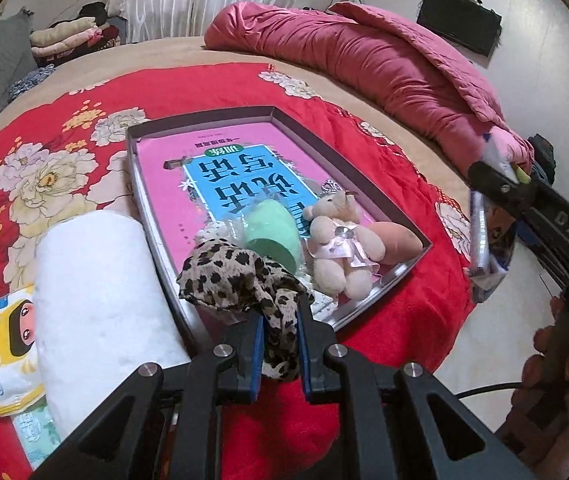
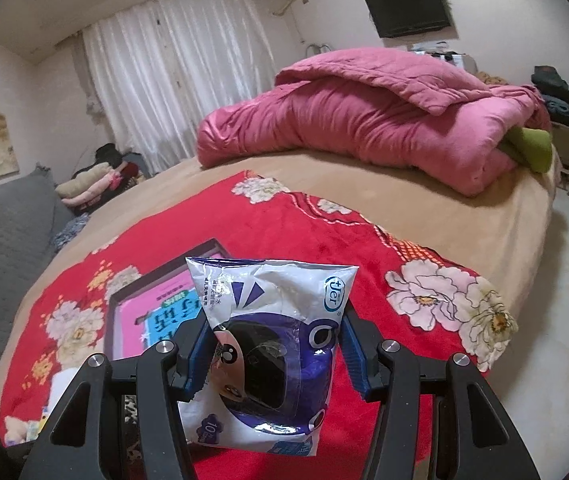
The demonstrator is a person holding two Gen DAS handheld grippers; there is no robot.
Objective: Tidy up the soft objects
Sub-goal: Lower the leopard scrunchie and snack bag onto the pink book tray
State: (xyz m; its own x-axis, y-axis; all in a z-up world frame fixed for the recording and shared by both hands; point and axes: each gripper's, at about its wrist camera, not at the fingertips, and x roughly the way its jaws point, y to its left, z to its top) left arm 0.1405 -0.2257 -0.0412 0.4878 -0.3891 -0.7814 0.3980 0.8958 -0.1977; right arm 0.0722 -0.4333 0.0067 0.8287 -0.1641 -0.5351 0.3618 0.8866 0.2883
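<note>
Your left claw (image 1: 280, 344) pinches the leopard cloth (image 1: 240, 276) over the box (image 1: 388, 284); your right claw (image 2: 272, 344) grips the wipes packet (image 2: 272, 328).

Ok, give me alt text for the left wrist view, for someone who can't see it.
The left hand-held gripper is shut on a leopard-print fabric piece at the near edge of a shallow grey box holding a beige teddy bear and green sponge, on a red floral blanket.

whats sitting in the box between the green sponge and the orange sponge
A small teddy bear in a pink dress lies between the green sponge and the orange sponge in the box; only the left wrist view shows this.
</note>
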